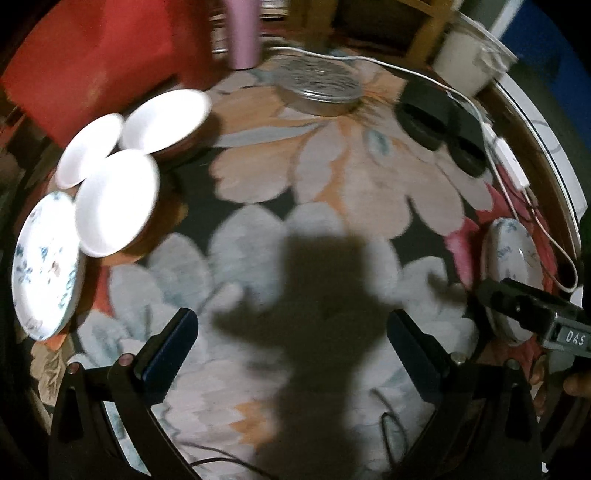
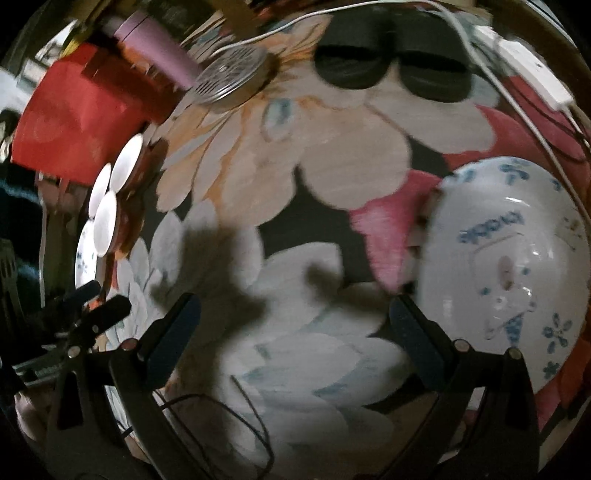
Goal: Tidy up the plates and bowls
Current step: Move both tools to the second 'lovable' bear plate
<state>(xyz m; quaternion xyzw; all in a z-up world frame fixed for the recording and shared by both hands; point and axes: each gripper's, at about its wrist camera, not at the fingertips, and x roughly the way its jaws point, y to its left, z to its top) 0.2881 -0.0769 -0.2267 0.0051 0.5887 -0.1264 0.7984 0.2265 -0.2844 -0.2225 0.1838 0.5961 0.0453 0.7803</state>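
Under both of my grippers spreads the floral rug (image 1: 332,177), its big pale petals taking up most of each view, with a dark shadow of the rig across the middle. At the far left stands a red box (image 1: 92,66), and in front of it the dishes cluster: a patterned plate (image 1: 44,266) at the rug's left edge, with three white bowls (image 1: 116,201) touching one another just beyond it. A second patterned plate (image 2: 509,266) lies on the right side, close beside my right gripper (image 2: 291,332), whose fingers stand wide apart over bare rug, holding nothing. My left gripper (image 1: 291,347) is likewise spread wide and empty above the pale petals. Further back I see a round metal tin (image 1: 317,86), a pair of black sandals (image 1: 439,129), a pink tumbler (image 1: 242,33), and a thin white cable (image 1: 498,147) trailing down the right edge.
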